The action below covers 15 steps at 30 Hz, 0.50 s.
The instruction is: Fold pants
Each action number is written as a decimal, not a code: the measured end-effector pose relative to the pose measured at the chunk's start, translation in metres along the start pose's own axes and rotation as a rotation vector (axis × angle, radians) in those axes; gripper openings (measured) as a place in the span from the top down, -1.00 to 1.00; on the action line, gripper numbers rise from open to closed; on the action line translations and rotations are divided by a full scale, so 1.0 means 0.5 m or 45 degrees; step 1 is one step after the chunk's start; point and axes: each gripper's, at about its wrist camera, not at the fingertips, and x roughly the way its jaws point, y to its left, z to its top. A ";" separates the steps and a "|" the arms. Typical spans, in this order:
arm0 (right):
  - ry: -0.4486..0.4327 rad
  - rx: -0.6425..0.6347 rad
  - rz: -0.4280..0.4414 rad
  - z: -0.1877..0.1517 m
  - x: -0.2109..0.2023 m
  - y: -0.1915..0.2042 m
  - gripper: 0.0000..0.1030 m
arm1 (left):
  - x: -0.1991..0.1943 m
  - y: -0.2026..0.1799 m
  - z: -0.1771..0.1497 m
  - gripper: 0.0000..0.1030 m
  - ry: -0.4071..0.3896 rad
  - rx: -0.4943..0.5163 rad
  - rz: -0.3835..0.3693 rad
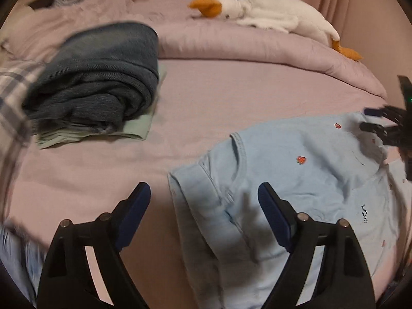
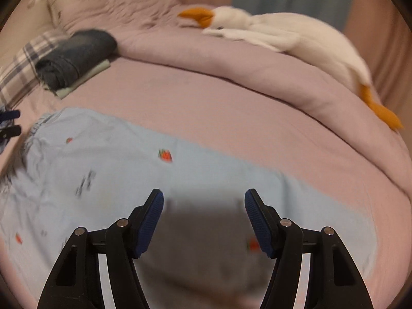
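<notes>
Light blue pants [image 1: 296,180] with small red embroidered marks lie spread on the pink bed sheet [image 1: 206,97]. My left gripper [image 1: 204,193] is open just above the waistband end of the pants, holding nothing. My right gripper [image 2: 203,200] is open and empty, low over the pants [image 2: 128,159], with its shadow on the cloth. The right gripper also shows at the right edge of the left wrist view [image 1: 373,119], and the left gripper at the left edge of the right wrist view [image 2: 10,123].
A stack of folded clothes, dark blue jeans [image 1: 103,77] on a pale green garment [image 1: 134,128], sits at the left. A plaid cloth [image 2: 28,61] lies beside it. A white plush goose [image 1: 270,13] rests on the rolled pink duvet [image 2: 231,59] at the back.
</notes>
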 end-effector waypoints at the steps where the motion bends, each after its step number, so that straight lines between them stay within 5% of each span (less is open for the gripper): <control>1: 0.013 -0.034 0.006 0.019 0.015 0.008 -0.28 | 0.013 0.015 0.012 -0.65 0.020 -0.003 -0.026; 7: 0.152 -0.220 0.110 0.077 0.088 0.018 -0.28 | 0.081 0.051 0.029 -0.50 0.184 0.069 -0.167; 11: 0.343 -0.276 0.088 0.064 0.161 0.021 -0.28 | 0.095 0.040 0.022 -0.02 0.242 0.128 -0.230; 13: 0.338 -0.226 0.119 0.060 0.167 0.022 -0.24 | 0.091 0.037 0.021 0.16 0.238 0.133 -0.254; 15: 0.322 -0.234 0.148 0.056 0.156 0.032 0.30 | 0.079 0.036 0.019 0.34 0.216 0.110 -0.239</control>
